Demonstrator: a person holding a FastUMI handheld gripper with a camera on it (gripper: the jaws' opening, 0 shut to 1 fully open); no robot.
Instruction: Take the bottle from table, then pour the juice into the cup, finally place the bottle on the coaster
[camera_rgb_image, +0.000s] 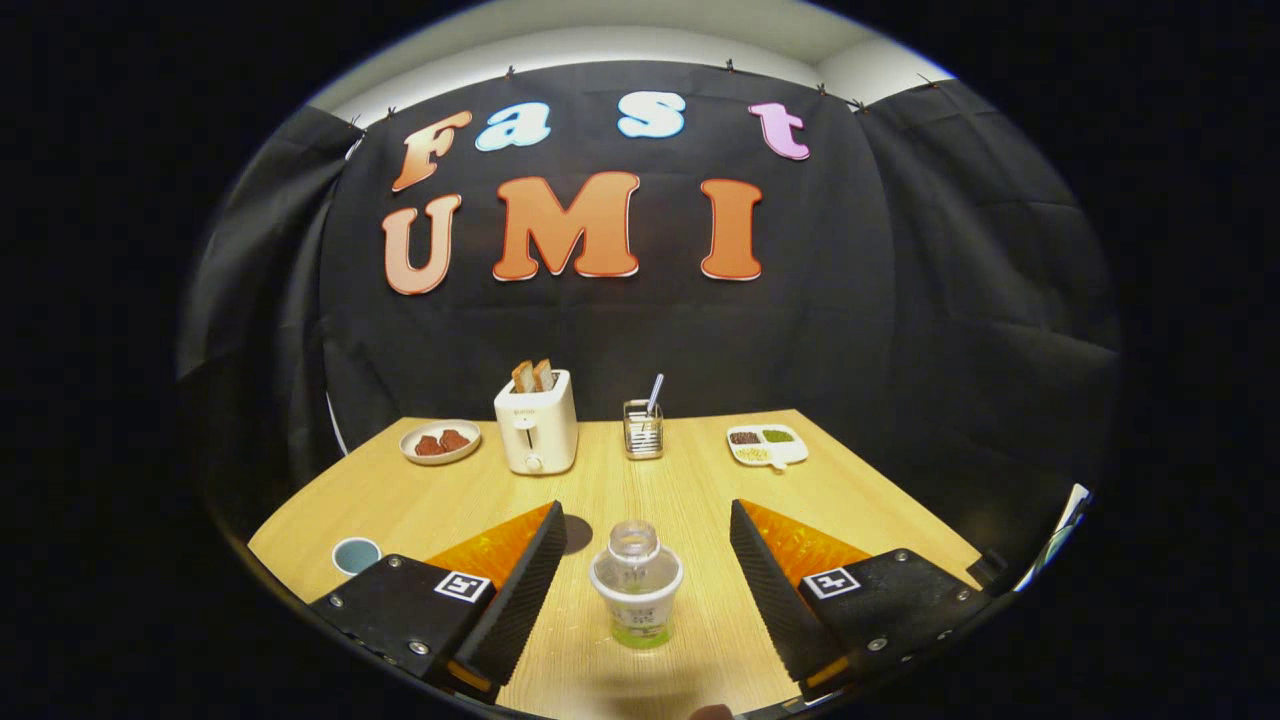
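A: How are the fingers (640, 575)?
B: Spread wide, touching nothing. The bottle (636, 585) stands upright between them on the worktop (690, 480).
A: And the cup (356, 555)?
B: Left of the fingers. A toaster (536, 430) stands beyond.

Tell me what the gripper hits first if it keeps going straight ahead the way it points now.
Most likely the bottle. It stands upright on the table between the open fingers of the gripper, touching neither. Straight on, its body would slide deeper into the gap and meet the gripper's base; depth is hard to judge here.
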